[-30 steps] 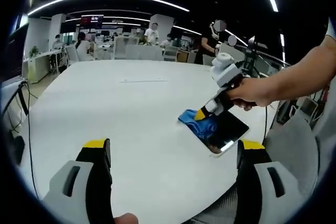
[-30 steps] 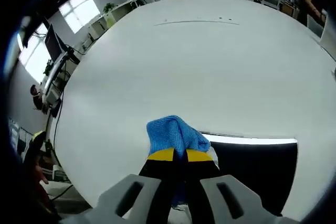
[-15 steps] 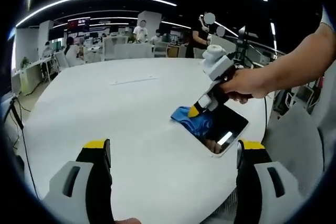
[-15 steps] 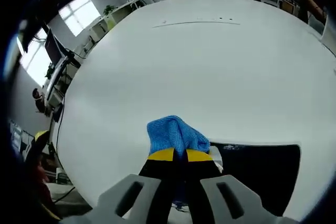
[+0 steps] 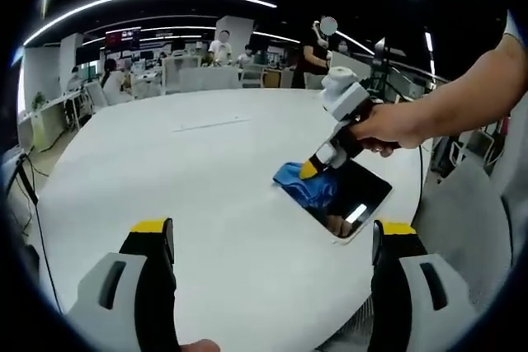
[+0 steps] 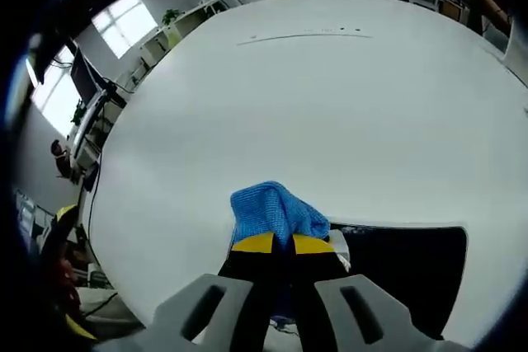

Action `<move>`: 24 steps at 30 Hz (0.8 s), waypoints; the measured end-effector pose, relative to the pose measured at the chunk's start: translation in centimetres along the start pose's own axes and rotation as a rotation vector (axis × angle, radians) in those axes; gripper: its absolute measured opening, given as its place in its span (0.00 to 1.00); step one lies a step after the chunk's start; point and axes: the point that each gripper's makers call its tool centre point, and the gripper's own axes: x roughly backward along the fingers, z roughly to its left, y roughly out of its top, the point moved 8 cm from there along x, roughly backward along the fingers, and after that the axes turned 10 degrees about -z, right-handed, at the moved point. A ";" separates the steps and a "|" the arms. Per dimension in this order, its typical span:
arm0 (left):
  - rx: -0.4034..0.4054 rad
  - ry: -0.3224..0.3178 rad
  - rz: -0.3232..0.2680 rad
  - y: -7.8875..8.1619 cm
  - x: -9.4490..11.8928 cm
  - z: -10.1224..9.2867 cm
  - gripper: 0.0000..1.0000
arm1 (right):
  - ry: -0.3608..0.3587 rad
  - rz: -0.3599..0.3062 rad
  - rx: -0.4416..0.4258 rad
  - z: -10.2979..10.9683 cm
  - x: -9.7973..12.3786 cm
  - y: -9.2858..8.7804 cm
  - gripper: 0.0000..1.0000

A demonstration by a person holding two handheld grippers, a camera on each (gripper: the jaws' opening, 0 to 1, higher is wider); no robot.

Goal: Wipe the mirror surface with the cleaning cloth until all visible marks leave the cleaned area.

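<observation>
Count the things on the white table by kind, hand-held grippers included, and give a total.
Cleaning cloth (blue): 1
Mirror: 1
Hand-held grippers: 2, the left hand-held gripper open, and the right hand-held gripper shut on the cloth
Total: 4

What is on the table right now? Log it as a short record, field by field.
surface: large white table
mirror: flat on the table near its edge, dark reflective face up
cloth: blue cleaning cloth, pressed on the mirror's end
right gripper: fingers shut on the cloth, held by a hand
left gripper: fingers wide apart, holding nothing, off the mirror
marks on mirror: cannot tell
background: open office with people at desks
</observation>
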 end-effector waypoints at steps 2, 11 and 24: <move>0.016 -0.005 0.015 -0.1 0.0 -0.1 0.99 | -0.002 -0.001 -0.002 -0.4 -0.1 0.0 0.00; 0.018 -0.005 0.012 0.2 -0.2 -0.5 0.99 | -0.010 -0.003 -0.020 -1.5 0.5 -0.2 0.00; 0.031 0.001 -0.002 -0.1 -0.1 -0.5 0.99 | -0.042 -0.007 -0.041 -3.1 1.6 -0.5 0.00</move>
